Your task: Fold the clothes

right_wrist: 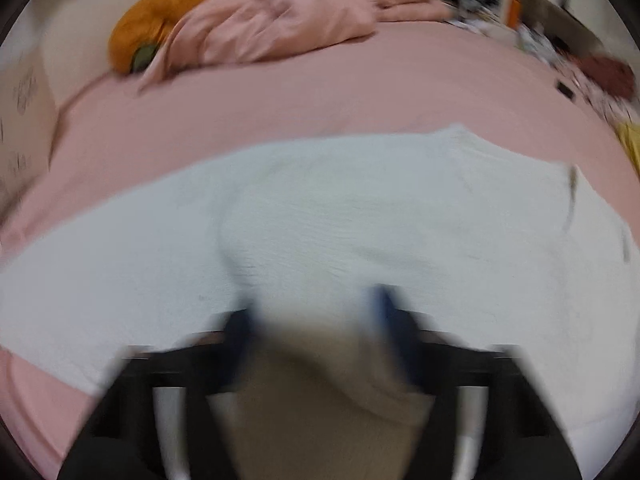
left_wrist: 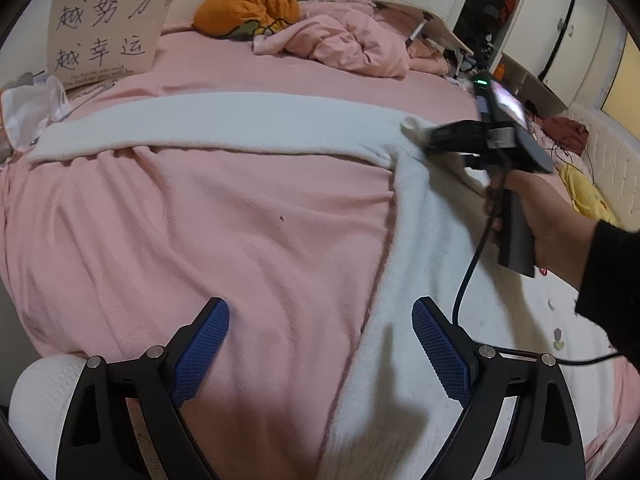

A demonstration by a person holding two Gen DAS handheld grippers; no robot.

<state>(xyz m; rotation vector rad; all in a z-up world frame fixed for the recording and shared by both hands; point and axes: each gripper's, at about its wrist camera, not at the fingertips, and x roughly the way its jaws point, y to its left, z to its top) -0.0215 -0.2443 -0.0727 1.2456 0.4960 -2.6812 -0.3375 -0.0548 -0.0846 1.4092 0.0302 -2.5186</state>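
- White garment (left_wrist: 256, 120) spread across pink bed (left_wrist: 240, 220), one strip toward far edge, body at right edge.
- Right gripper (left_wrist: 424, 136) pinching a garment corner, seemingly mid-fold.
- Left gripper (left_wrist: 320, 344) wide, holding nothing, above bedsheet.
- Next, probably: carry corner over, lay flat.

A white fleece garment (left_wrist: 248, 120) lies on the pink bedsheet (left_wrist: 200, 220), beyond it an orange cushion (left_wrist: 248, 8) and crumpled pink quilt (left_wrist: 344, 40); the left gripper (left_wrist: 320, 344) has blue textured pads (left_wrist: 202, 350).
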